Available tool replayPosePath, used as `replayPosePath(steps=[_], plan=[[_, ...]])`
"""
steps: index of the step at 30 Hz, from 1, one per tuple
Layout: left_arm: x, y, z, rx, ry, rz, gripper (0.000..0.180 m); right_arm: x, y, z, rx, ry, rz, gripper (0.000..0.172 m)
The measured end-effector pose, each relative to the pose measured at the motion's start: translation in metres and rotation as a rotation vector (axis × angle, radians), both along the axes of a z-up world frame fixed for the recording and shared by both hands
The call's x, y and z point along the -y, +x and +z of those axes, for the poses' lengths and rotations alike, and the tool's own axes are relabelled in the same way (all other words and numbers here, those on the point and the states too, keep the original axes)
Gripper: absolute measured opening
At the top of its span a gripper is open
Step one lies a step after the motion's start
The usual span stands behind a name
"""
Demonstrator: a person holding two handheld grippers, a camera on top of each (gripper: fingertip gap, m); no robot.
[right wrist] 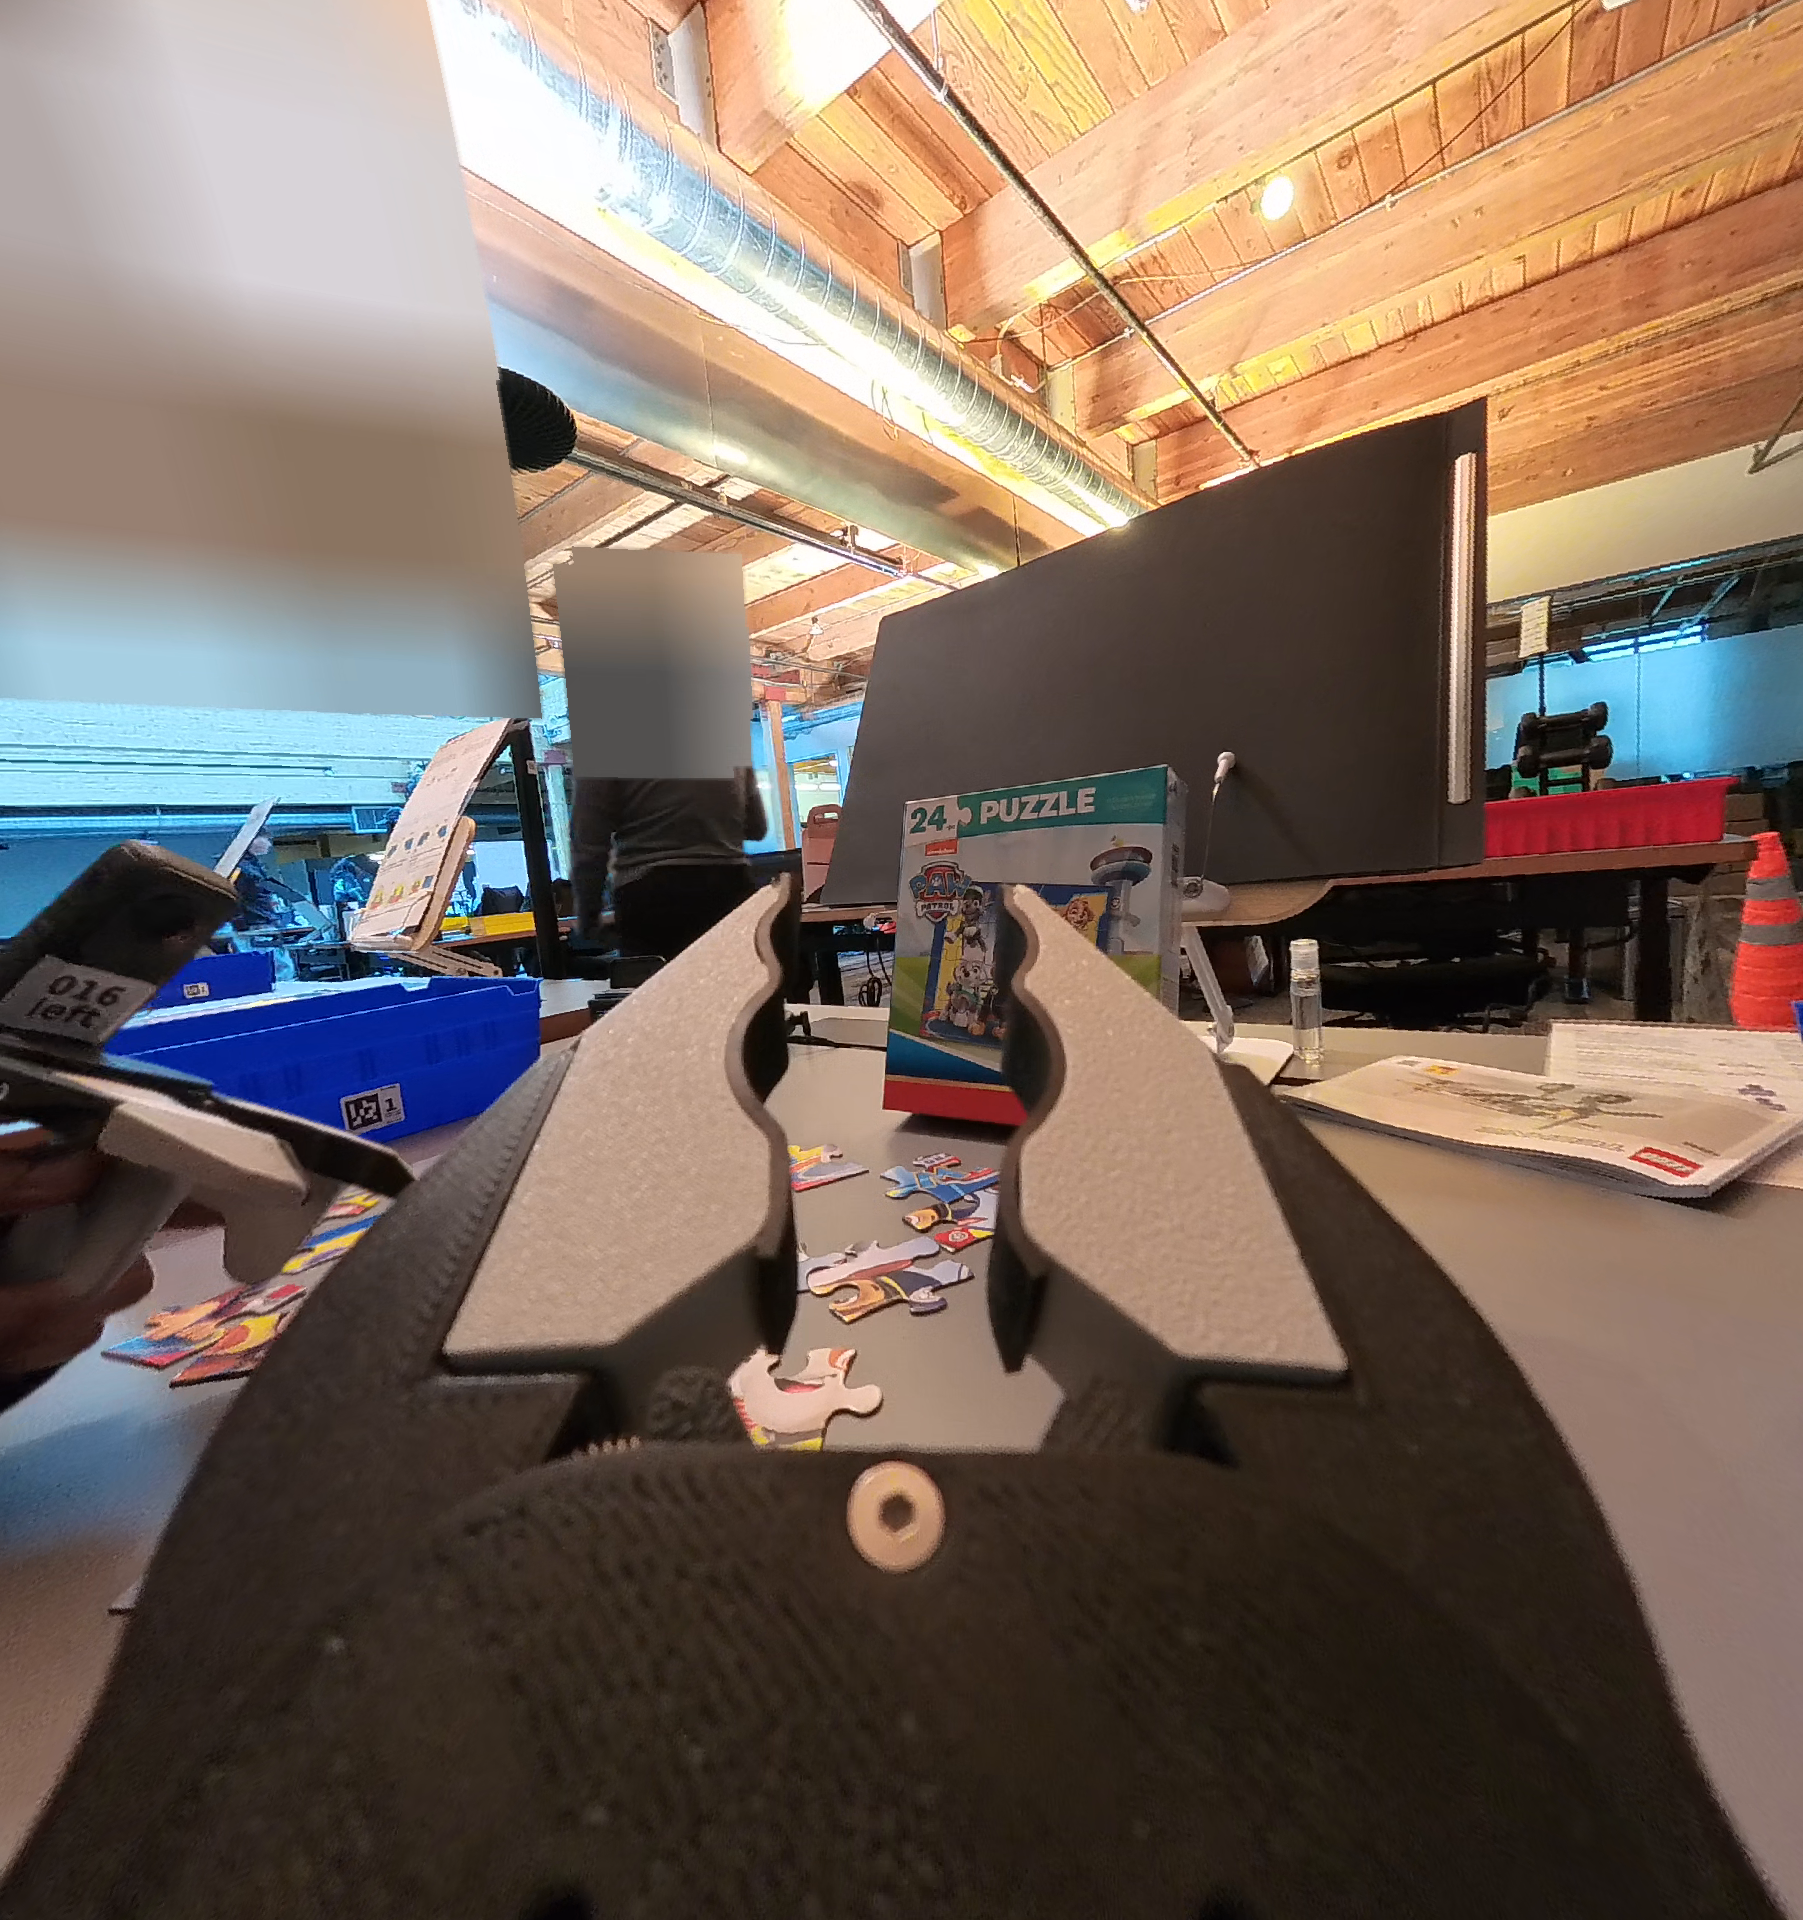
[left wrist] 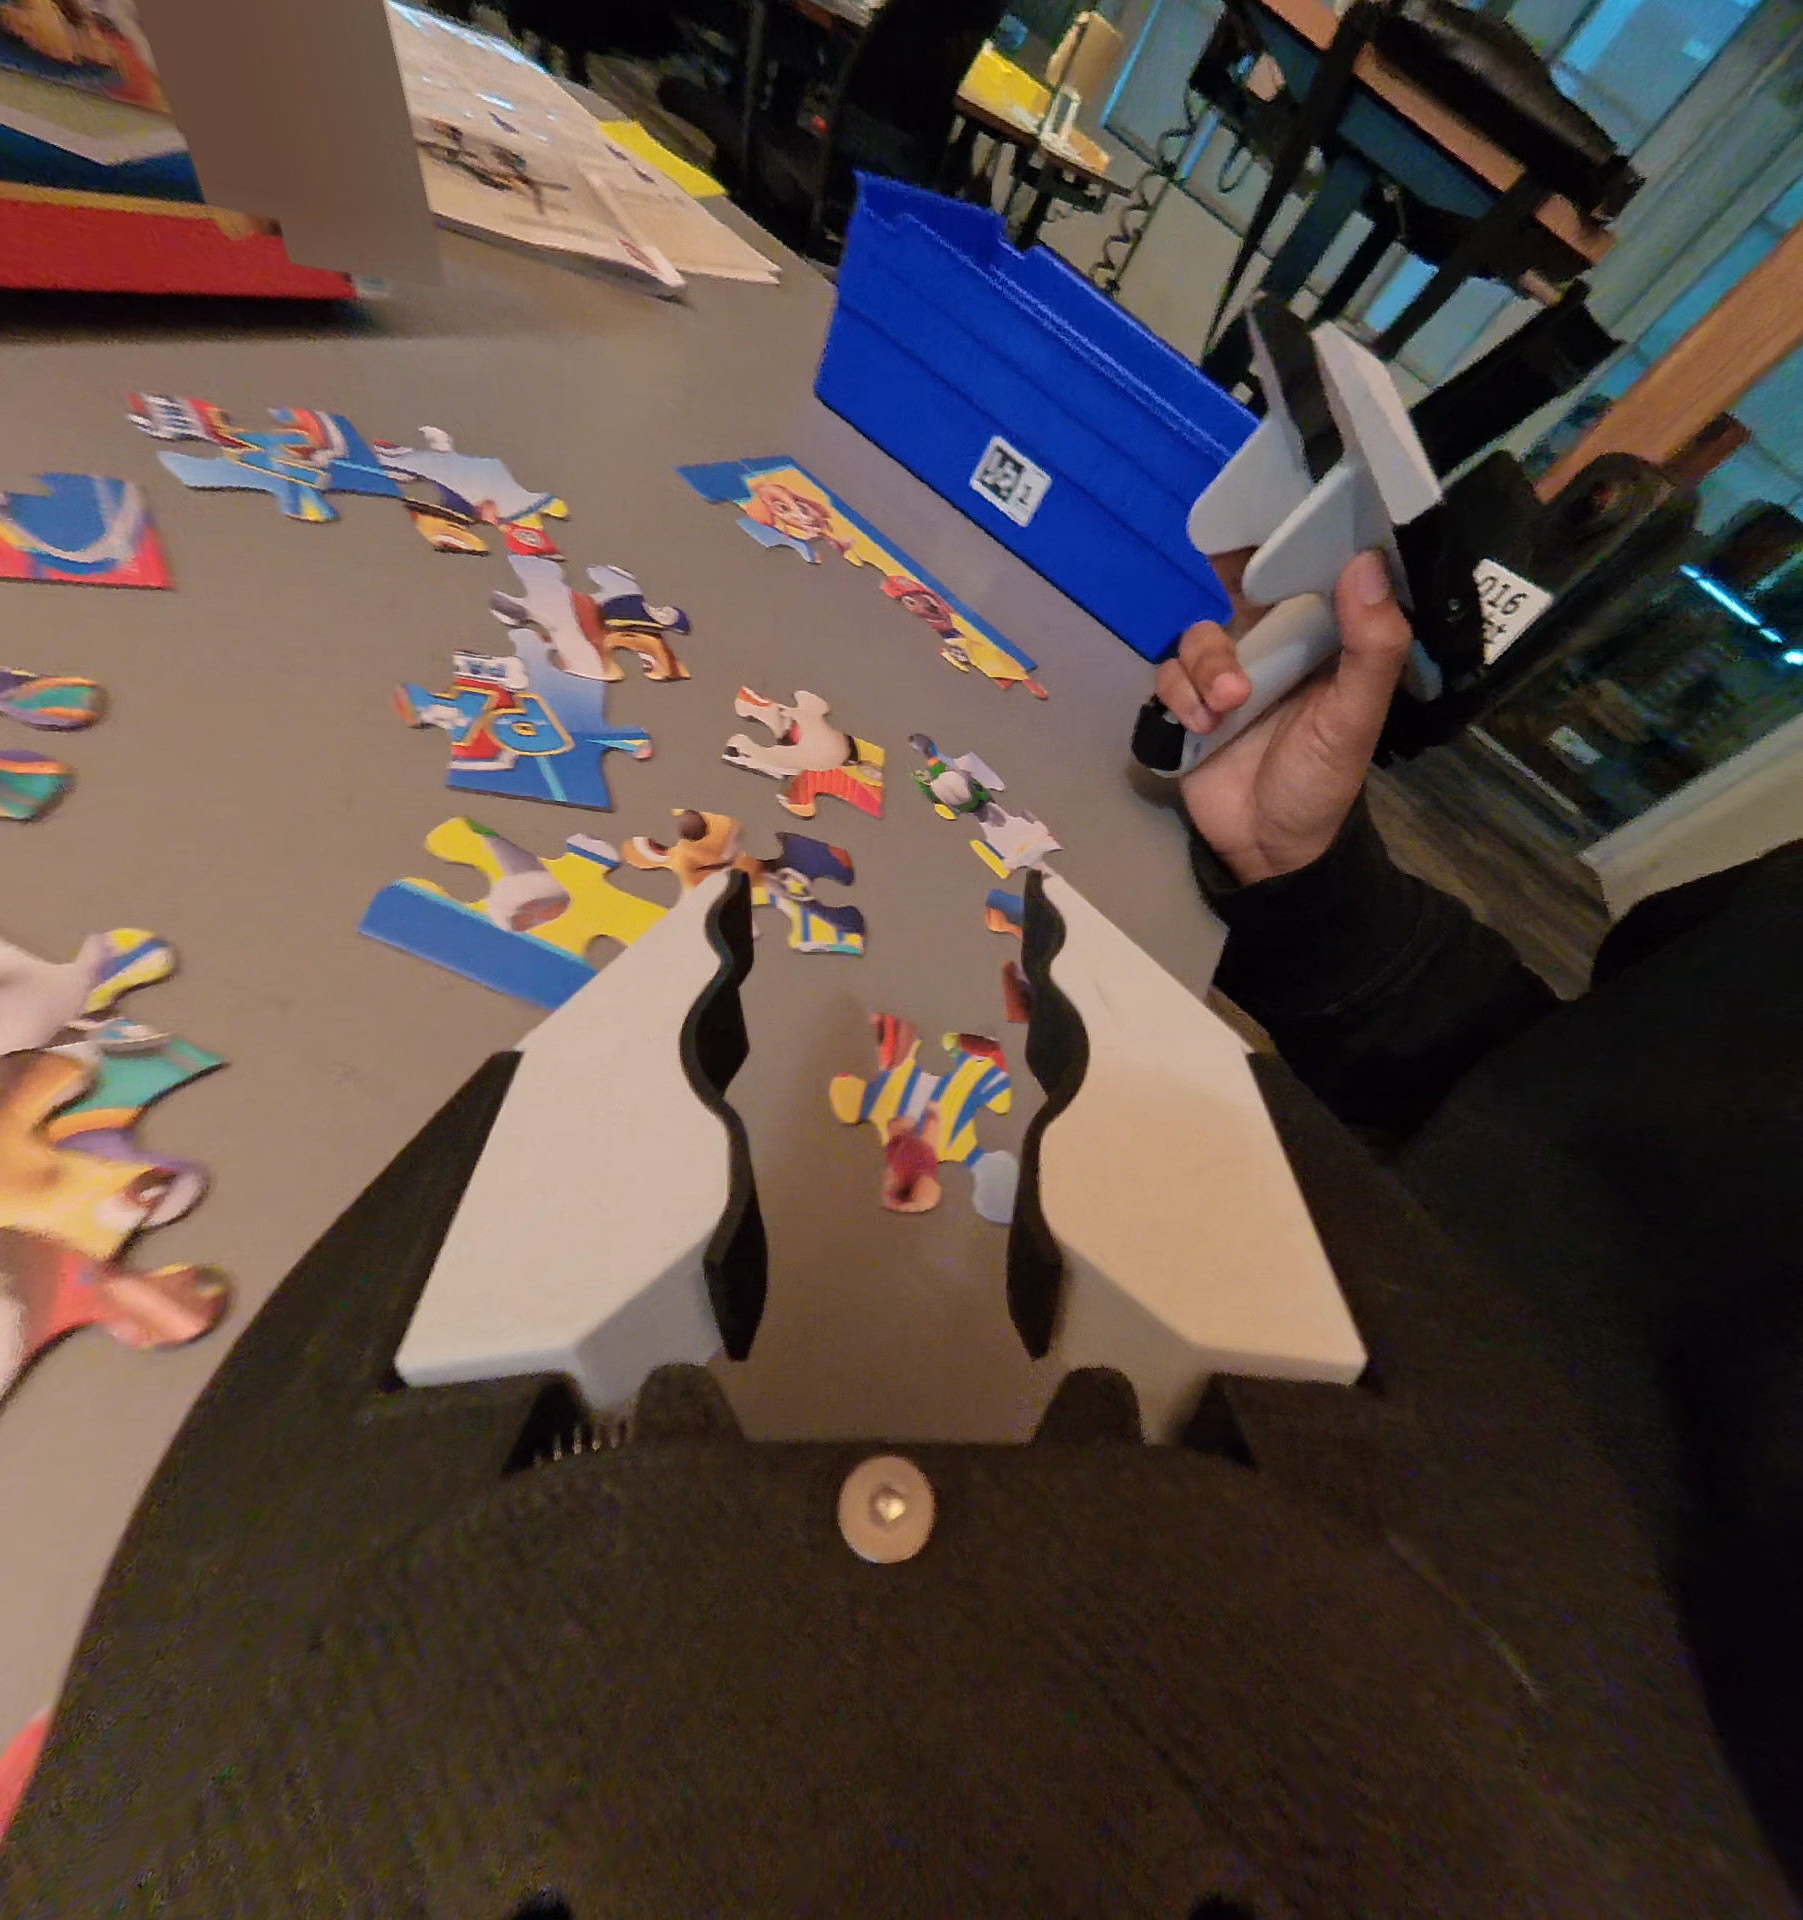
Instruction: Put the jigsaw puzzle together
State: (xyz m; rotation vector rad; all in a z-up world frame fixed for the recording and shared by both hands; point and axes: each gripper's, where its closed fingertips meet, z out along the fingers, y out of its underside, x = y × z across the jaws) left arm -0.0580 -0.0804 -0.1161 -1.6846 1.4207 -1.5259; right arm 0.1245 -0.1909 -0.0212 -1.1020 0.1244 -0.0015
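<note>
The left gripper (left wrist: pixel 881 883) hangs low over the grey worktop (left wrist: pixel 253 748) with its jaws parted and nothing between the pads; through the gap the bare surface shows, and a striped yellow-and-blue puzzle piece (left wrist: pixel 928 1112) lies flat just under the right-hand finger, nearer to this gripper than to the other. Just past the fingertips lie an orange-and-navy piece (left wrist: pixel 772 883) and a larger yellow piece with a blue edge (left wrist: pixel 492 914), the blue edge running away to the left. More loose pieces spread ahead and to the left, none stacked. A blue bin (left wrist: pixel 990 416) stands beyond them at the far right of the worktop. The right gripper (right wrist: pixel 902 904) is lifted well clear of the surface and tipped upward, its jaws also apart and empty, held in a hand (left wrist: pixel 1292 727) off the worktop's right edge. Seen along its fingers, an upright puzzle box (right wrist: pixel 1042 935) stands at the far side, with a booklet (right wrist: pixel 1551 1122) lying to its right and a small clear bottle (right wrist: pixel 1305 997) between them.
</note>
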Motion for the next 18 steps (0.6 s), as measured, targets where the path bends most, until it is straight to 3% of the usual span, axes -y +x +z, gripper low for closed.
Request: replayPosePath(steps=[8, 13, 18], plan=[[-0.061, -0.036, 0.012, 0.028, 0.016, 0.203, 0.050, -0.001, 0.000, -0.001, -0.002, -0.003, 0.002, 0.036], [-0.080, -0.058, 0.006, -0.012, 0.115, 0.295, 0.050, -0.002, 0.000, -0.001, 0.007, -0.013, -0.002, 0.036], [-0.093, -0.075, 0.012, 0.013, 0.099, 0.345, 0.050, -0.005, -0.002, -0.002, 0.023, -0.027, -0.010, 0.036]])
